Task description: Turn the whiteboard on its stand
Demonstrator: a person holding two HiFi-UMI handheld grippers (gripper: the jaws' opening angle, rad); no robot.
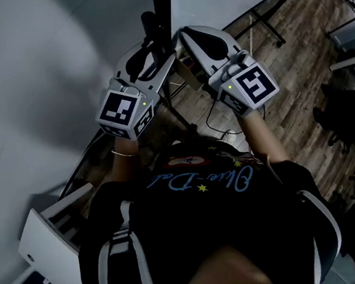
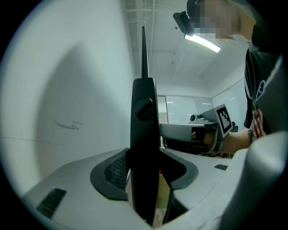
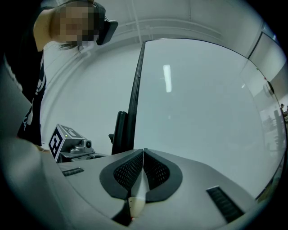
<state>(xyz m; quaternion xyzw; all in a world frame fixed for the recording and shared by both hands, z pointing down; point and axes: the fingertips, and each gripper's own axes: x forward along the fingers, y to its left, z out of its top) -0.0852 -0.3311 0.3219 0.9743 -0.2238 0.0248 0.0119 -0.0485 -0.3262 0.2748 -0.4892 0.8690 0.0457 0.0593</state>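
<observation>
The whiteboard (image 1: 37, 79) stands edge-on before me, its black edge (image 1: 162, 2) running up between two white faces. My left gripper (image 1: 152, 51) is shut on the stand's black upright (image 2: 144, 148), which fills the gap between the jaws just below a round knob (image 2: 144, 108). Above the upright, the board's thin edge (image 2: 144, 54) rises. My right gripper (image 1: 184, 38) is shut with its pads pressed together and nothing between them. It sits just right of the upright (image 3: 120, 130), facing the white board face (image 3: 202, 103).
The stand's black legs (image 1: 267, 24) spread over a wood floor (image 1: 301, 88), where a thin cable (image 1: 217, 122) trails. A white frame (image 1: 46, 235) sits at lower left. Dark objects (image 1: 345, 124) and a table corner (image 1: 352, 34) lie to the right.
</observation>
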